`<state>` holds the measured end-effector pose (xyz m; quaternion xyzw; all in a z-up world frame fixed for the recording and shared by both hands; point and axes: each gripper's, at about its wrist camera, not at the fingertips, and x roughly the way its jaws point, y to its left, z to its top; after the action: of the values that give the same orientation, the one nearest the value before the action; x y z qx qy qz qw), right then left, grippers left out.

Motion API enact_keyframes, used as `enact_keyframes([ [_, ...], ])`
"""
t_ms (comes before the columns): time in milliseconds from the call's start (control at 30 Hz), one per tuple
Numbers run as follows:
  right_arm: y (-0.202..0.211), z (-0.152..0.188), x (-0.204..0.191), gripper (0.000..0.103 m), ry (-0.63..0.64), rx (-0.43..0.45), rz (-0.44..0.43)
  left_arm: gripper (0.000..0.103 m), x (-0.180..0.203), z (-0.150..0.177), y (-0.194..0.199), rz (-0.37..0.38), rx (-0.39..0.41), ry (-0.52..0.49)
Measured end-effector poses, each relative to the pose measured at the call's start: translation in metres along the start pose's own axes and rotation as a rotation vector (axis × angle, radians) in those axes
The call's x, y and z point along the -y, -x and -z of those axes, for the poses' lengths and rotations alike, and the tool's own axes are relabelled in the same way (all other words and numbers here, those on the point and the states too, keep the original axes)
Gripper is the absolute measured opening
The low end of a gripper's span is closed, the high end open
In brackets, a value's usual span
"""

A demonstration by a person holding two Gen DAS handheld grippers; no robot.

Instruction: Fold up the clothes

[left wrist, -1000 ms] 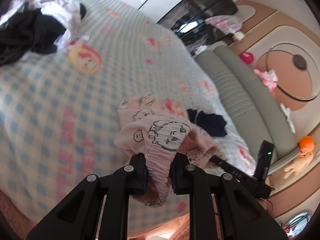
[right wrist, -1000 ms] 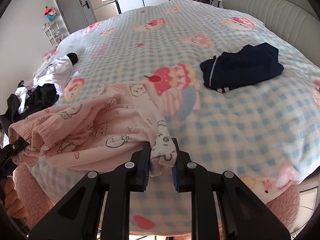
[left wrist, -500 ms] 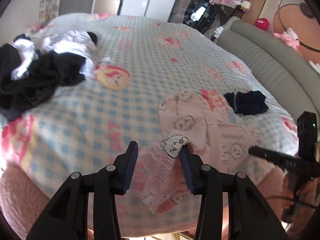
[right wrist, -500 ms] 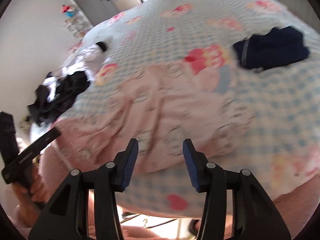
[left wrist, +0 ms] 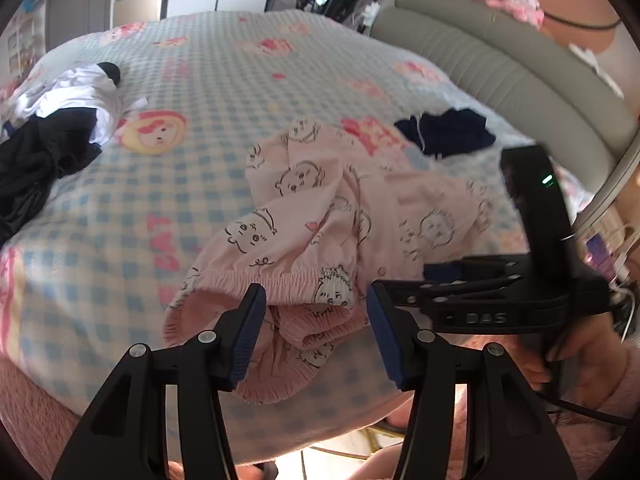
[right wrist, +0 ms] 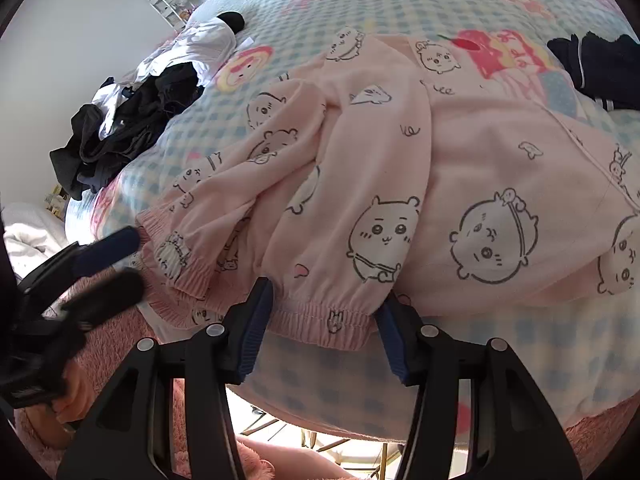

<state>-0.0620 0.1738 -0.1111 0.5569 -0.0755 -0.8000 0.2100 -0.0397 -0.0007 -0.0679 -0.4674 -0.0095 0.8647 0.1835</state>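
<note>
With both of my claws spread wide and gripping nothing, the pale pink fleece pyjama garment printed with cartoon animals lies loose on the blue-and-white checked bedspread, its bulk on the mattress and its ribbed cuffs hanging over the near edge. My left gripper hovers at a bunched elastic hem, the blue pads on either side of the gathered cloth but not pinching it. My right gripper straddles another elastic cuff in the same way, jaws apart, the fabric sitting between them and free.

I judge this to be the laying-out step: the garment is down but rumpled, one sleeve or leg crossing over the body, so no clean fold is made yet. Next I should close each claw on a cuff or hem, pull outward to flatten the creases, then carry one side across the middle.

A folded navy garment rests beyond on the right, and a heap of black and white clothes waits well apart on the left.
</note>
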Motion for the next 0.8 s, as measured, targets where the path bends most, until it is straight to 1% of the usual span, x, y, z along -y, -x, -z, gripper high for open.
enact_keyframes([
  [33,0.001,-0.001,0.0,0.052,-0.001,0.006,0.003,0.053,0.0,-0.003,-0.014,-0.065,-0.029,-0.016],
  [67,0.003,-0.002,0.0,0.048,-0.001,0.01,0.019,0.029,-0.002,-0.005,-0.025,-0.139,-0.05,-0.022],
  [100,0.004,-0.002,0.001,0.047,-0.001,0.013,0.045,0.014,-0.009,-0.009,-0.027,-0.187,-0.044,0.003],
  [133,0.006,-0.002,0.002,0.047,-0.001,0.015,0.078,0.011,-0.017,-0.014,-0.023,-0.218,-0.025,0.046],
  [167,0.01,-0.001,0.004,0.047,-0.002,0.022,0.107,0.011,-0.028,-0.016,-0.014,-0.237,0.0,0.095],
  [233,0.019,0.001,0.009,0.047,-0.017,0.04,0.127,0.011,-0.05,-0.018,0.01,-0.261,0.061,0.203],
  [267,0.022,0.001,0.011,0.047,-0.024,0.042,0.13,0.011,-0.061,-0.016,0.021,-0.277,0.082,0.24],
  [300,0.024,0.001,0.012,0.047,-0.029,0.041,0.133,0.012,-0.071,-0.012,0.029,-0.293,0.087,0.262],
  [333,0.026,0.001,0.012,0.047,-0.034,0.043,0.13,0.015,-0.08,-0.007,0.032,-0.297,0.075,0.281],
  [367,0.027,0.0,0.012,0.047,-0.041,0.048,0.111,0.015,-0.088,-0.001,0.035,-0.293,0.055,0.302],
  [400,0.027,-0.003,0.011,0.048,-0.051,0.048,0.074,0.016,-0.092,0.002,0.033,-0.276,0.04,0.316],
  [433,0.025,-0.005,0.01,0.049,-0.063,0.045,0.03,0.019,-0.094,0.002,0.028,-0.249,0.029,0.325],
  [467,0.024,-0.008,0.009,0.053,-0.074,0.042,-0.014,0.034,-0.096,0.003,0.023,-0.223,0.018,0.335],
  [500,0.019,-0.011,0.007,0.058,-0.077,0.03,-0.056,0.045,-0.098,0.003,0.018,-0.196,0.007,0.344],
  [533,0.012,-0.013,0.003,0.061,-0.073,0.011,-0.095,0.058,-0.1,0.003,0.013,-0.169,-0.005,0.354],
  [567,0.003,-0.016,0.001,0.066,-0.068,-0.006,-0.118,0.059,-0.102,0.004,0.008,-0.142,-0.016,0.363],
  [600,-0.008,-0.017,0.0,0.067,-0.067,-0.025,-0.095,0.059,-0.104,0.004,0.003,-0.115,-0.027,0.373],
  [633,-0.018,-0.016,0.001,0.066,-0.074,-0.049,-0.045,0.06,-0.107,0.004,-0.002,-0.088,-0.038,0.382],
  [667,-0.024,-0.014,0.002,0.062,-0.086,-0.059,-0.022,0.061,-0.109,0.005,-0.007,-0.062,-0.049,0.391],
  [700,-0.025,-0.012,0.003,0.061,-0.1,-0.054,-0.021,0.061,-0.111,0.005,-0.012,-0.035,-0.06,0.4],
  [733,-0.023,-0.011,0.004,0.061,-0.107,-0.049,-0.021,0.055,-0.113,0.005,-0.017,-0.008,-0.072,0.409],
  [767,-0.02,-0.011,0.004,0.061,-0.109,-0.044,-0.021,0.036,-0.115,0.006,-0.022,0.019,-0.083,0.418],
  [800,-0.017,-0.01,0.005,0.061,-0.111,-0.039,-0.022,0.032,-0.117,0.006,-0.027,0.046,-0.094,0.427],
])
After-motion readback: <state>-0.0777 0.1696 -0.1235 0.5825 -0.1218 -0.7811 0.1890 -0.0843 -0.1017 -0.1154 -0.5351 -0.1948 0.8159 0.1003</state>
